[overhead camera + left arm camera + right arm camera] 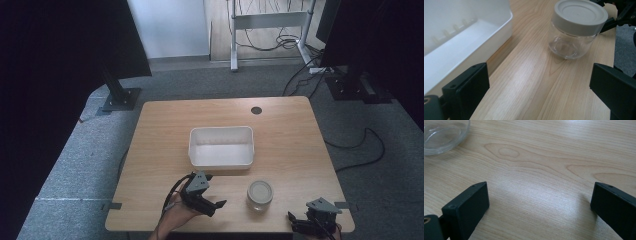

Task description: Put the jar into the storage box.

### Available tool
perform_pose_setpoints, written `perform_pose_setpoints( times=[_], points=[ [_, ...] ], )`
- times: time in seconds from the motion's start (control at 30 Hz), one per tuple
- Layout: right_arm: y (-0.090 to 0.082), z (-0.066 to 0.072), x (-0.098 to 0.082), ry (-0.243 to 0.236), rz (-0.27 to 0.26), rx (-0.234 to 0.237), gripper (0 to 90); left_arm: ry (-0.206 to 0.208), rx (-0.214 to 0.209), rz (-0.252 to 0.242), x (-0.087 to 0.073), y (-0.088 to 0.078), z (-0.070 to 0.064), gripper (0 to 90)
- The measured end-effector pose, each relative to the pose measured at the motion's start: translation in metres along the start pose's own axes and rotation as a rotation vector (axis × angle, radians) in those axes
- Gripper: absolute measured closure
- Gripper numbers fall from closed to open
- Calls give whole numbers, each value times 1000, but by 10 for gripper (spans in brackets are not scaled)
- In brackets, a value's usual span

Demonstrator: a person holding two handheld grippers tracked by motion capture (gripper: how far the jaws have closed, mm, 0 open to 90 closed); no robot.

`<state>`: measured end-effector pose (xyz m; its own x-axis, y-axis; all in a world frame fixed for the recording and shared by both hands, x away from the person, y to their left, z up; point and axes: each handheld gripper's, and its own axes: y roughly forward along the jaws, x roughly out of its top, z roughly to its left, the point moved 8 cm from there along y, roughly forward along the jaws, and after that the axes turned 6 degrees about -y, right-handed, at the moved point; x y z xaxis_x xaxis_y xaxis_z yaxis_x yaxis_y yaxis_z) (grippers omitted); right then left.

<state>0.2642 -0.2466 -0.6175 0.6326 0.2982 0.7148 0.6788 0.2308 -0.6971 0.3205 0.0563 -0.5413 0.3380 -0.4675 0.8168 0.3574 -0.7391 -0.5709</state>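
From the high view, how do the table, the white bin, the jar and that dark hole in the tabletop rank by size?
1. Table
2. White bin
3. Jar
4. Dark hole, which lies farther from the camera, yet plainly looks smallest.

White bin, seemingly empty, mid-table

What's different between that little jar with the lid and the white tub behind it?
The jar is round and clear glass, while the tub is rectangular and opaque white. The jar is closed with a pale grey lid; the tub is open on top. The jar is much smaller than the tub and stands nearer the person's edge of the table. Both sit upright on the table and look empty.
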Motion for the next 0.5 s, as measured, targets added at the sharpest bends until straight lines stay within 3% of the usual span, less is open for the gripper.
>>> perform_pose_setpoints(
  times=[0.5],
  points=[
    [0,0,0,-2,-1,1,12,58,-37,2,19,36,-26,14]
  ],
)
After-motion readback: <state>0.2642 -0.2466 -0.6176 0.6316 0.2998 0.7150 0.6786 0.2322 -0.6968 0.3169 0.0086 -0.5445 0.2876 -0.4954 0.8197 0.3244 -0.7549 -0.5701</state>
